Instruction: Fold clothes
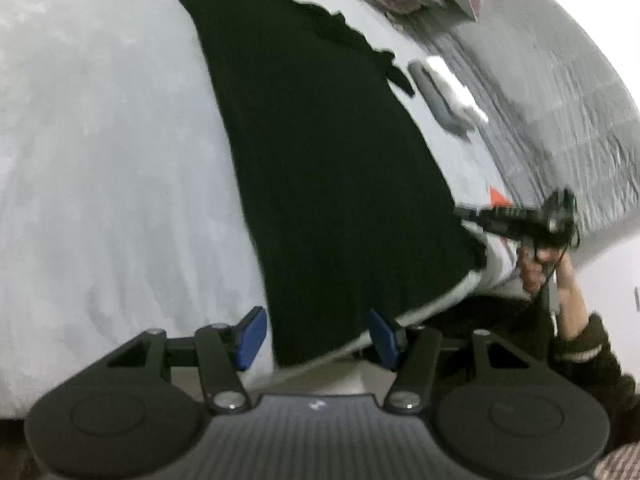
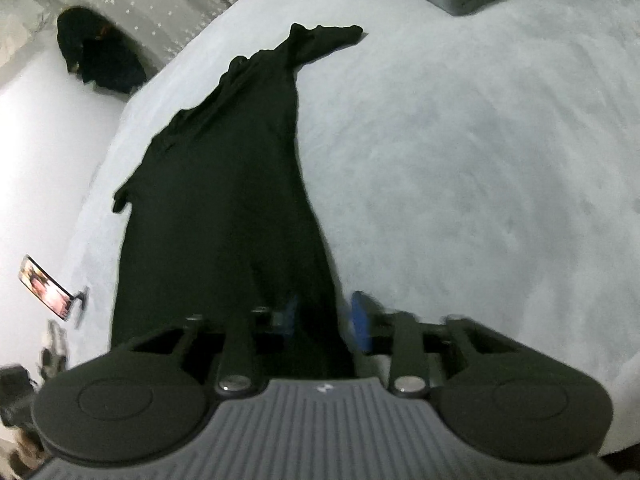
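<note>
**Black Linkage Grippers, Blue Pads, Dark Sleeve**

Left gripper (image 1: 318, 336): matte black, 2 round discs, ribbed grey centre plate with small white mark, silver pivot screws, 2 blue fingertip pads (image 1: 252, 338). Right gripper (image 2: 324, 316): same build. Dark cuffed sleeve (image 1: 584, 348) with pale stripe; thin black cable beside hand (image 1: 536, 268).

The left gripper (image 1: 314, 336) points downward at a slant, its blue pads (image 1: 251, 338) standing apart and pressing on nothing. The right gripper (image 2: 326, 318), seen from the left wrist at the bed's right edge, is carried by a bare hand (image 1: 538, 268) with a dark sleeve (image 1: 588, 352) behind it — its jaws nearly closed, black cloth between them.
</note>
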### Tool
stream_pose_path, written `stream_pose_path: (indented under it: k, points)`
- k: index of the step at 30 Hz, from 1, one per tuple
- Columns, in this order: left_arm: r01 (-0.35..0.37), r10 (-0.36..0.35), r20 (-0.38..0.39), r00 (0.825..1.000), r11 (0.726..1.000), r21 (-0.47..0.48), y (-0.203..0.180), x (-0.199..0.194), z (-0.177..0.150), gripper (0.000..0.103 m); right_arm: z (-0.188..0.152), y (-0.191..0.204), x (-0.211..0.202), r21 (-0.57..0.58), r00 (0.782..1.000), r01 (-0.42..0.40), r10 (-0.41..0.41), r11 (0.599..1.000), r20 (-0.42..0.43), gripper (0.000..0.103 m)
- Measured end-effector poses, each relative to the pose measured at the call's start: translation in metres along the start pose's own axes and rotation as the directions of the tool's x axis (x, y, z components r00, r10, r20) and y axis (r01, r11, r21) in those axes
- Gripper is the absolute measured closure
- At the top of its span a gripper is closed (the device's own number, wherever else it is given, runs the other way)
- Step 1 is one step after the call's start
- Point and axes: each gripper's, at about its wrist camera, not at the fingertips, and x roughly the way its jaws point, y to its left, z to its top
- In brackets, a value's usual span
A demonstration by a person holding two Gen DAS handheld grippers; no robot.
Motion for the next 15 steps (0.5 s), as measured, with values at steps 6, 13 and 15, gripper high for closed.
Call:
stream_pose_path:
  k: [6,13,15]
  points:
    - [-0.056,0.056,0.045,0.997,0.998,-0.005,-0.008,0.011,0.021,0.045,0.002,-0.006,-0.011,0.003,0.997,0.064,-0.065,0.998,0.044,0.102]
    - [-0.123,0.130,0.150,0.980,0.991,-0.056,-0.008,0.028,0.060,0.045,0.025,-0.006,-0.012,0.053,0.998,0.029,-0.032,0.998,0.052,0.082]
    - [-0.139,0.149,0.168,0.974,0.988,-0.074,-0.008,0.037,0.073,0.045,0.035,-0.001,-0.006,0.062,0.998,0.010,-0.014,0.998,0.062,0.059]
